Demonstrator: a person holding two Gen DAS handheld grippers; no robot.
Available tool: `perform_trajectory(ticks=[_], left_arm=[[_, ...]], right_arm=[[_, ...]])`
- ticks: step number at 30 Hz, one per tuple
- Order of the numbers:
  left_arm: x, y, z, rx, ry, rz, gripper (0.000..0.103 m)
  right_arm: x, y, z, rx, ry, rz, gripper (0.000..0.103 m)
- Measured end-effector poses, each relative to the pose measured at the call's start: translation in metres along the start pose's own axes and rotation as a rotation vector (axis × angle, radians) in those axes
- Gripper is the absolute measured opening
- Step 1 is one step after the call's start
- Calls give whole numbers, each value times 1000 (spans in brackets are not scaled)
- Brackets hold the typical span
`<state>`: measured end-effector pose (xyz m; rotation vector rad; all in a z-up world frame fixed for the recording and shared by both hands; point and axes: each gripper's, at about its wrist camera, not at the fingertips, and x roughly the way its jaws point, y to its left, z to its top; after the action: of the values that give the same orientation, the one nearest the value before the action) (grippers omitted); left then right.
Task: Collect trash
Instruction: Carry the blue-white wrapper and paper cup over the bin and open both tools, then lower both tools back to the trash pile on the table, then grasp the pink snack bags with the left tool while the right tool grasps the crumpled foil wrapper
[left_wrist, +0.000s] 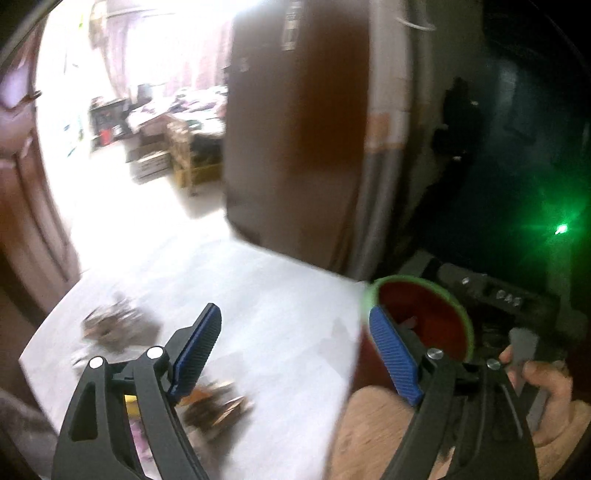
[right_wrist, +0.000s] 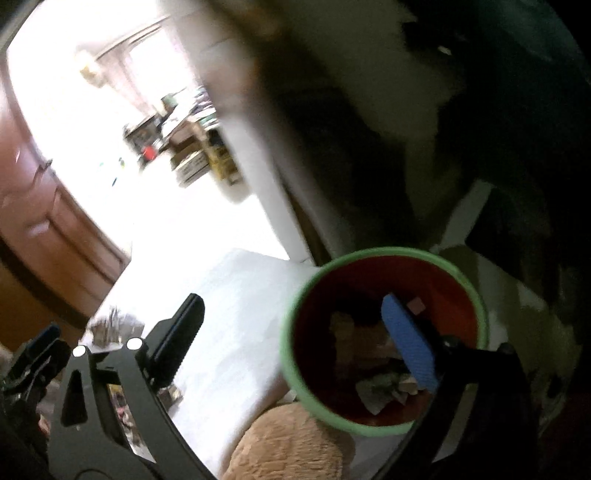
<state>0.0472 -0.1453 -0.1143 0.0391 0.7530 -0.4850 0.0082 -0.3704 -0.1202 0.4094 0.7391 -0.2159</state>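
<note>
A: Where's the trash right now?

B: Two loose heaps lie on the white surface (left_wrist: 280, 332): one dark scrap pile (left_wrist: 114, 326) toward the far left, another scrap heap (left_wrist: 218, 404) just under the left tool (left_wrist: 295, 350). More scraps already sit in the red bin with the green rim (right_wrist: 384, 343), off the surface's right edge.

A: And the tools?

B: Both stand wide with nothing between the pads. The right tool (right_wrist: 291, 347) hangs partly over the bin's mouth.

A: How will those scraps handle?

B: Blurred, so I can't name the material. They look like thin, crumpled bits, so I'd judge them light, soft and apt to scatter. I'd pinch low into the thick middle of a heap, gathering several pieces at once, not nipping an edge that may tear or slip free.
</note>
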Motion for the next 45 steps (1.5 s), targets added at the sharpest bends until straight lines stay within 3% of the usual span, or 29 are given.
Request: perform_trajectory(ticks=[7, 12, 14, 17, 21, 25, 30, 33, 36, 40, 43, 45], left_arm=[[-23, 94, -30, -188, 20, 164, 79], [-24, 168, -79, -437, 88, 358, 79], [-17, 197, -98, -563, 134, 388, 78], [1, 222, -123, -707, 209, 372, 77], [26, 226, -138, -726, 279, 368, 78], [46, 225, -146, -703, 335, 366, 77], [57, 230, -153, -696, 342, 378, 77], [57, 229, -158, -661, 328, 401, 77], [51, 227, -152, -623, 307, 419, 74], [42, 233, -153, -662, 287, 397, 69], [43, 241, -158, -704, 300, 349, 59], [46, 244, -161, -718, 308, 322, 51]], right_arm=[[19, 81, -12, -172, 27, 118, 98], [33, 133, -16, -316, 100, 204, 98], [41, 151, -21, -342, 133, 229, 98], [53, 176, -25, -395, 173, 259, 98], [64, 203, -25, -440, 203, 300, 98], [88, 235, -19, -427, 289, 391, 98], [111, 279, -21, -510, 328, 379, 98], [137, 302, -29, -528, 419, 391, 98], [165, 315, -35, -470, 516, 426, 98], [197, 331, -46, -400, 604, 443, 98], [211, 338, -56, -354, 659, 475, 82], [219, 340, -62, -306, 693, 500, 56]])
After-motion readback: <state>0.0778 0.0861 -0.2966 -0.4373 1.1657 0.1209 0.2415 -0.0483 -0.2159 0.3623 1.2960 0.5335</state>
